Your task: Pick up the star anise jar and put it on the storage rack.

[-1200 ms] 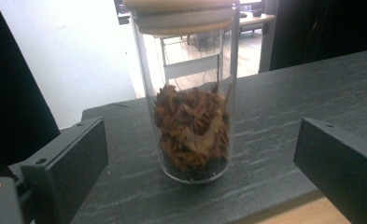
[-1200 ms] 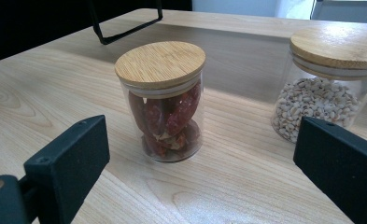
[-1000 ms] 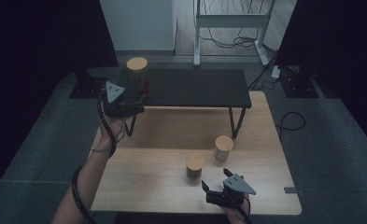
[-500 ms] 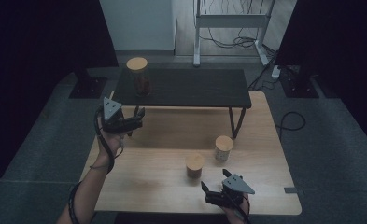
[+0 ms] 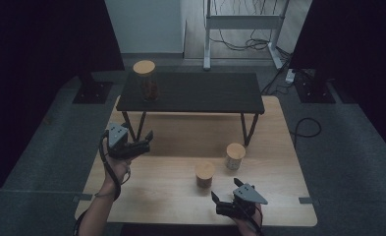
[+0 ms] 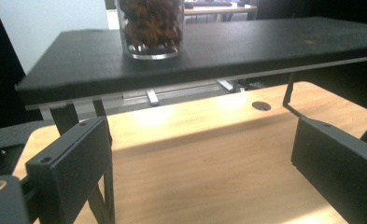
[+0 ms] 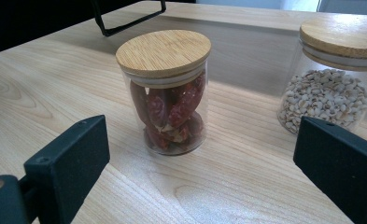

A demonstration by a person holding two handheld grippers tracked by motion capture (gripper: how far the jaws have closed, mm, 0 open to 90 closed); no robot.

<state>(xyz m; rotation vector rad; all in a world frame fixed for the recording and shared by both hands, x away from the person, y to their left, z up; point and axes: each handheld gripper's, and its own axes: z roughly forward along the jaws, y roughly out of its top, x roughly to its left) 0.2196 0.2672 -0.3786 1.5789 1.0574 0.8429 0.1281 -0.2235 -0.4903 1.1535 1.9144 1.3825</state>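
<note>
step: likely shelving jars, one jar (image 5: 145,81) already at black shelf's (image 5: 205,93) left end | left gripper (image 5: 137,145) jaws spread, empty, near surface's (image 5: 146,196) left edge | right gripper (image 5: 223,205) jaws spread, facing chili jar (image 7: 168,91) near front edge; grain jar (image 7: 333,79) beside | next: close on chili jar's sides

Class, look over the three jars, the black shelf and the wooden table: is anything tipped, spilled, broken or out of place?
Nothing stands out. The jar on the black shelf stands upright with its lid on. The jar of red dried fruit and the jar of pale grains stand upright, lids seated, on the wooden table. No spill shows.
</note>
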